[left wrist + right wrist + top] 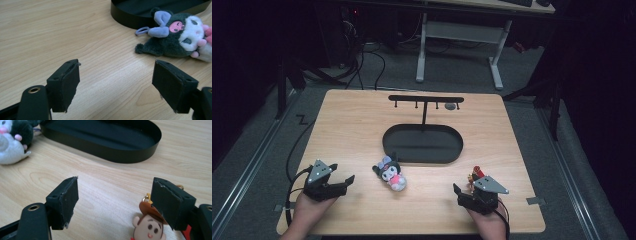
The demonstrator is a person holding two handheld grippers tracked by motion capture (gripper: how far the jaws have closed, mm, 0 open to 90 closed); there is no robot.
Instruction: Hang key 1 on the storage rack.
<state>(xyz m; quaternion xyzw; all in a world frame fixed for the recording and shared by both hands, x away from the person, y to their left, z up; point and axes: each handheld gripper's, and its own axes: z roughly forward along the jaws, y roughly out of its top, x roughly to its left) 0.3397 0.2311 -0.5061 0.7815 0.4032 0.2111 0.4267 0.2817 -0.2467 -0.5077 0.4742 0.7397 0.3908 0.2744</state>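
A small plush toy [390, 173] in black, white and pink with lilac ears lies on the wooden table [352, 120], just in front of a black oval tray [422, 143]. My left gripper [343, 183] rests at the near left, open and empty; in the left gripper view the plush toy [180, 37] lies ahead to the right of the left gripper [116, 82]. My right gripper [460, 192] rests at the near right, open. A little cowboy figure keychain [148, 225] with a brown hat lies on the table just beside the right gripper [115, 200], by its right jaw.
A black T-shaped stand [425, 100] with small hooks rises from the tray's far side. The tray [105, 137] is empty. A white-legged desk [459, 35] and cables stand on the floor beyond the table. Bare wood spans the table's left side.
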